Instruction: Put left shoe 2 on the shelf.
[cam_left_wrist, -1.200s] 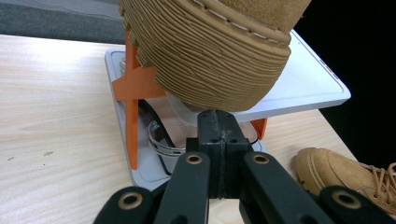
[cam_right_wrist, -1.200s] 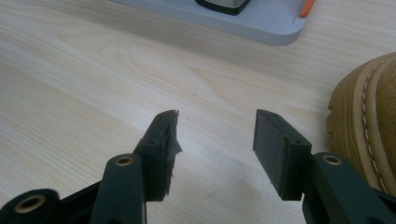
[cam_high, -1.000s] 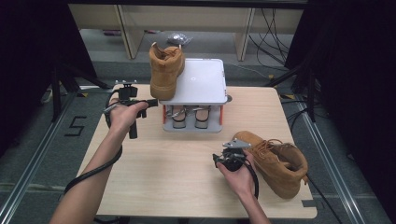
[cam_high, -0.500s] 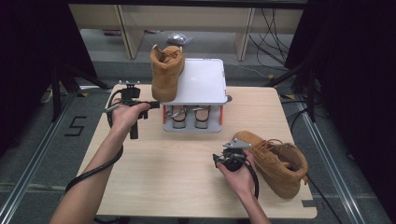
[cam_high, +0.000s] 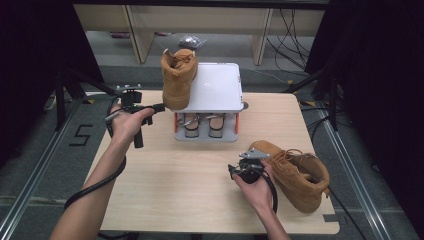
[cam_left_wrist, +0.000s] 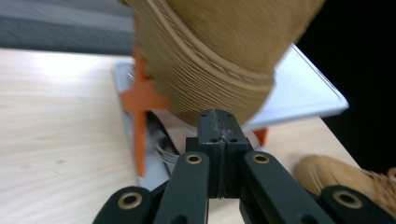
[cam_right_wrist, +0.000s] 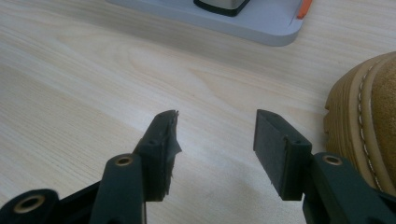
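- The grey rack (cam_high: 215, 90) stands at the far middle of the table (cam_high: 165, 190) and serves as the landmark; its flat top shelf rests on orange posts, with a lower shelf beneath holding what look like shoes, too small to make out.
- One tan boot (cam_high: 178, 77) stands upright on the rack's top shelf at its left edge, sole down and shaft up. Its long axis seems to run front to back along the rack, with one end of the sole overhanging the near-left corner; I cannot tell whether that end is heel or toe.
- The left gripper (cam_high: 159, 106) sits just left of the rack with its jaws pressed together on nothing, their tips right against the overhanging sole in the left gripper view (cam_left_wrist: 219, 122). It looks like a nudge with closed tips to square the boot on the shelf.
- The second boot (cam_high: 295, 172) lies on the table, near-right of the rack, long axis slanting from the rack towards the table's near-right corner.
- The right gripper (cam_high: 234, 170) rests beside that boot on the rack side, jaws about half apart with bare wood between them (cam_right_wrist: 215, 140), probably waiting its turn.
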